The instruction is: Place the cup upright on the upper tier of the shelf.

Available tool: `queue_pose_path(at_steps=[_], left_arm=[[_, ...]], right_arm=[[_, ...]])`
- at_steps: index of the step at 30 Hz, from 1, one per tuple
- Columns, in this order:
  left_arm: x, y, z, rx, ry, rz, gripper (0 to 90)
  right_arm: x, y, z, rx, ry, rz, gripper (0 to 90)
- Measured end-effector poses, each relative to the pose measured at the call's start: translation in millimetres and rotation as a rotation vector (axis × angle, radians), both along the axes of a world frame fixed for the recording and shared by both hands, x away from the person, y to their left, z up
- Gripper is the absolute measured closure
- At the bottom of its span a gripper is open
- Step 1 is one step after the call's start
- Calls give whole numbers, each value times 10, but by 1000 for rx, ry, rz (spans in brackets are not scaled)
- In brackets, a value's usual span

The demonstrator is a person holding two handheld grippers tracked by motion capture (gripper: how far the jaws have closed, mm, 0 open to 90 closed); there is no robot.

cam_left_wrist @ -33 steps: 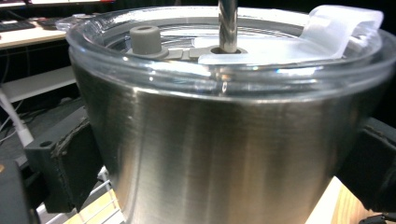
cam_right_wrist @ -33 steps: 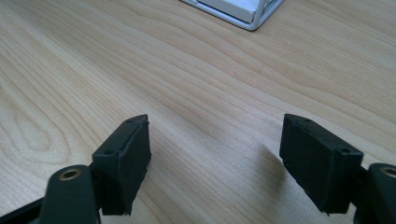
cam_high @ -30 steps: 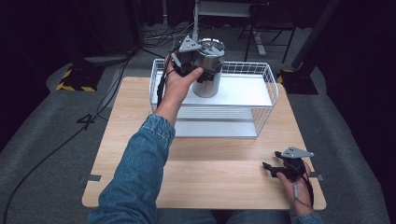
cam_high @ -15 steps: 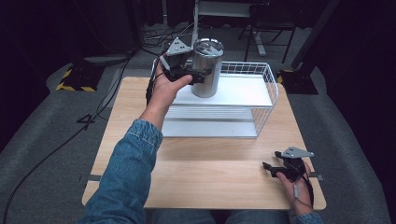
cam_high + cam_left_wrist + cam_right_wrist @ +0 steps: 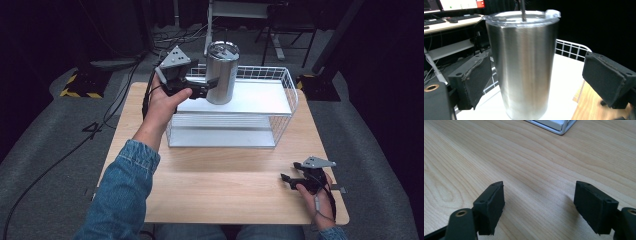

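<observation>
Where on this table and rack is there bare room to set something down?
Bare wood lies between the wire rack and the table near edge, left of the right claw. The rack's white shelf right of the steel cup is free. By the cup, the left claw crowds it.

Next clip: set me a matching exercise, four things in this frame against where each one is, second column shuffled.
Things:
1. steel tumbler
2. left tool
3. right tool
4. wire basket

Places:
A. low over the bare wooden tabletop, jaws wide apart
B. at the far middle of the table
C. upright on the white shelf atop the basket
D. beside the tumbler, a pad on either side of it

Pairs: 1-C, 2-D, 3-A, 4-B
</observation>
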State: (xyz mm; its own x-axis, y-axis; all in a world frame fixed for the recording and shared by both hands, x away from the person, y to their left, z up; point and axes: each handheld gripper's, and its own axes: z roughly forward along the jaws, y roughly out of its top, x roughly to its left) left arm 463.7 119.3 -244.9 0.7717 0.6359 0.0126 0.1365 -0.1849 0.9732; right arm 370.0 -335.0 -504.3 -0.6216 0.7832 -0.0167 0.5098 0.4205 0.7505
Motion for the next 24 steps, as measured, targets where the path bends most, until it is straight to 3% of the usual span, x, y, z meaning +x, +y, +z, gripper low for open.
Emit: queue_pose_path(at_steps=[10, 14, 24], left_arm=[[-404, 202, -17, 0, -18, -25, 109], [-525, 255, -42, 27, -1, -31, 113], [-798, 390, -177, 36, 1, -30, 142]], right_arm=[[11, -6, -3, 8, 8, -1, 250], [12, -6, -3, 8, 8, 0, 250], [12, -7, -3, 7, 9, 1, 250]])
